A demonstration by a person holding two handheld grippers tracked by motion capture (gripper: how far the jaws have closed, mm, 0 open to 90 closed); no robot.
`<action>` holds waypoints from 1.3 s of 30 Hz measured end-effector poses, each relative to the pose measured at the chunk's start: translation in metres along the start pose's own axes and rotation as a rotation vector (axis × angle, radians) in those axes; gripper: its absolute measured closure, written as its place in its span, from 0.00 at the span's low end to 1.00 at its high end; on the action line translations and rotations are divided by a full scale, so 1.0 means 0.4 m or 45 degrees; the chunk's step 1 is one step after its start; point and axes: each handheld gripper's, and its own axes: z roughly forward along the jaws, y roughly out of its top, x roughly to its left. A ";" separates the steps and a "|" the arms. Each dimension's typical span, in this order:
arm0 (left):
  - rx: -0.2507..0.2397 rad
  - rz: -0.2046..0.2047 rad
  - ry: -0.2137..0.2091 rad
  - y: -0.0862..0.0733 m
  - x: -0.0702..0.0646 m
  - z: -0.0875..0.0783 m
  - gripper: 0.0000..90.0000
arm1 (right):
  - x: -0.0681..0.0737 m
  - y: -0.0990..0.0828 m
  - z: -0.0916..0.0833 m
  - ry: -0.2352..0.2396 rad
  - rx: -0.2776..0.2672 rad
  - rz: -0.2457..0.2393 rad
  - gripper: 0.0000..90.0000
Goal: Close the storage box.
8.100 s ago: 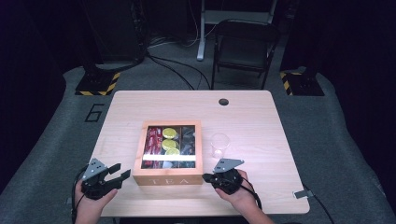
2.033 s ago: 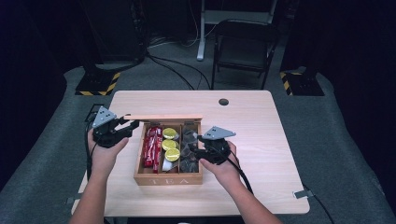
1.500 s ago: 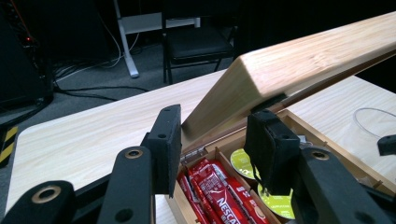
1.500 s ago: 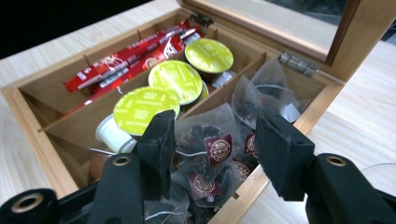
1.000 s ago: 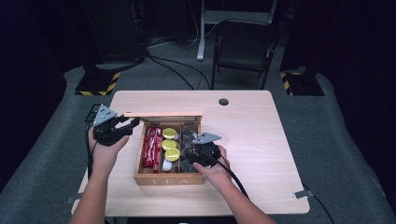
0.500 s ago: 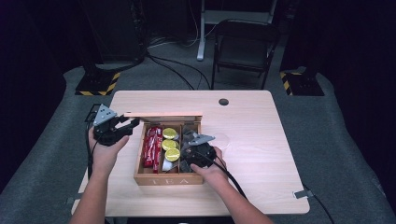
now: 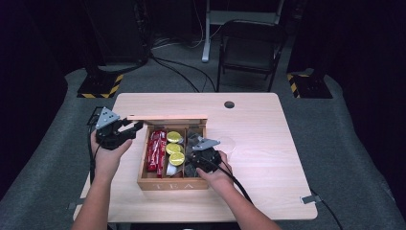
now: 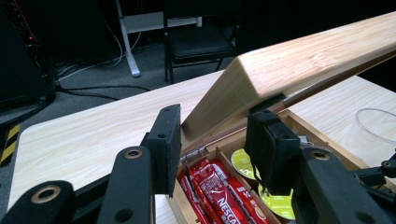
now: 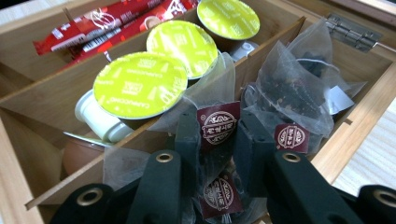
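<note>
In tea box (image 9: pixel 359 116), tea bag (image 9: pixel 218 125) between jaws

Tea bag (image 9: pixel 219 140) bottom hidden btwn right claw (image 9: pixel 217 154) jaws.

A light wooden table (image 7: pixel 268 143) with rounded corners stands on grey carpet, with a small dark round hole (image 7: pixel 229 104) near the middle of its far edge. An open wooden tea box (image 7: pixel 168 183) rests directly on it, left of centre and close to the near edge, its raised lid (image 7: pixel 167 118) on the far side. Just right of the box, a clear round disc (image 7: pixel 226 143) lies flat on the tabletop, and the right part of the table is bare wood.
</note>
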 end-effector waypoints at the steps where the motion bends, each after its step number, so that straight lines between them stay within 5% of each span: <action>1: 0.004 0.002 -0.002 0.000 0.000 0.000 0.62 | -0.001 0.001 -0.003 0.005 -0.011 -0.007 0.81; 24: -0.007 -0.006 -0.010 0.000 0.005 0.002 0.62 | 0.011 0.041 -0.090 0.014 -0.101 -0.037 0.80; 30: -0.008 -0.005 -0.001 0.000 0.002 0.003 0.62 | -0.004 0.042 -0.127 -0.005 -0.137 -0.026 0.80; 39: -0.006 -0.001 -0.006 -0.004 0.002 0.001 0.62 | -0.070 0.031 -0.183 -0.105 -0.155 0.006 0.80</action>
